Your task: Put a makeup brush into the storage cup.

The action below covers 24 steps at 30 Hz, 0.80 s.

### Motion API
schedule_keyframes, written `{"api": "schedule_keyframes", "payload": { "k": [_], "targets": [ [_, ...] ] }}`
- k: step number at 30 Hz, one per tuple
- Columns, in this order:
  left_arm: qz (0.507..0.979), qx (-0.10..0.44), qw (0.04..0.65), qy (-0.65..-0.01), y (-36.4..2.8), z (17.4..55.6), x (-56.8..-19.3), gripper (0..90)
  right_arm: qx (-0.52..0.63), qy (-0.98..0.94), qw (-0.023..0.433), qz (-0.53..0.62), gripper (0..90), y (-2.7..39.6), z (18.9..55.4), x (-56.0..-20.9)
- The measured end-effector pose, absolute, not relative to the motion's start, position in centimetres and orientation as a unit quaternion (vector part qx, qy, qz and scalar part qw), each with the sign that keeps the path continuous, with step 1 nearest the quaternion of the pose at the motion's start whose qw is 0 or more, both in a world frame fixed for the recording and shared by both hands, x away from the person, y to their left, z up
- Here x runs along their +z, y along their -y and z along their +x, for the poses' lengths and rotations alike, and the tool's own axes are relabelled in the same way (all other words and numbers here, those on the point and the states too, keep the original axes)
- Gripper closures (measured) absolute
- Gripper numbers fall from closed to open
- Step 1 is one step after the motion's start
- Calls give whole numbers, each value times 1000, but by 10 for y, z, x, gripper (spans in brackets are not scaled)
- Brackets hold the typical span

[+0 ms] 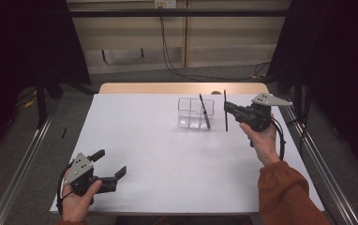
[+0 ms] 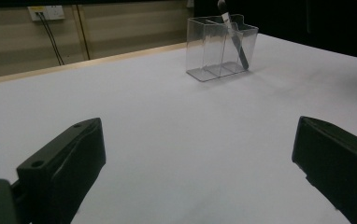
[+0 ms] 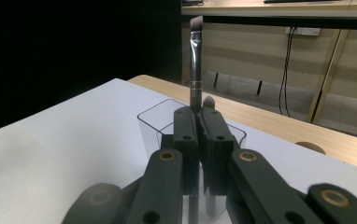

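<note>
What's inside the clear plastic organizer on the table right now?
One dark-handled makeup brush leans in the clear organizer; its other compartments look empty. In the right gripper view the shut jaws cover the organizer's inside.

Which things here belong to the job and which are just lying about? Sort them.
In the job: makeup brush clamped upright in the right tool; clear divided holder; second brush leaning inside it.
Just about: wall socket, floor cables, idle open left tool.

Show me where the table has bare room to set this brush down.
Free: the wide white table between the left gripper and the clear organizer, plus its far-left corner. Crowded: around the organizer, where one brush leans and the right gripper holds another brush upright.
</note>
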<state>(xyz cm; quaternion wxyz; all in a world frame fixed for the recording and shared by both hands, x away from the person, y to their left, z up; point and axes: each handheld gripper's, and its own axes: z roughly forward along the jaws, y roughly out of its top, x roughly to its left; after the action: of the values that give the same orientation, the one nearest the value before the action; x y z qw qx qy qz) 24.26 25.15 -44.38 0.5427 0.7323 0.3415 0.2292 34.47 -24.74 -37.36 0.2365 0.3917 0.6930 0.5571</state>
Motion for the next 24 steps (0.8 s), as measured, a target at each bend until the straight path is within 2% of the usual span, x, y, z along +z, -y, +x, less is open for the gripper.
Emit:
{"api": "schedule_keyframes", "payload": {
  "k": [17, 24],
  "targets": [
    [729, 230, 545, -345, -251, 242, -444, 27, 559, -690, 246, 388, 865, 227, 377, -350],
    [728, 230, 546, -345, -251, 243, -444, 28, 563, -687, 239, 393, 866, 220, 394, -352]
  ]
}}
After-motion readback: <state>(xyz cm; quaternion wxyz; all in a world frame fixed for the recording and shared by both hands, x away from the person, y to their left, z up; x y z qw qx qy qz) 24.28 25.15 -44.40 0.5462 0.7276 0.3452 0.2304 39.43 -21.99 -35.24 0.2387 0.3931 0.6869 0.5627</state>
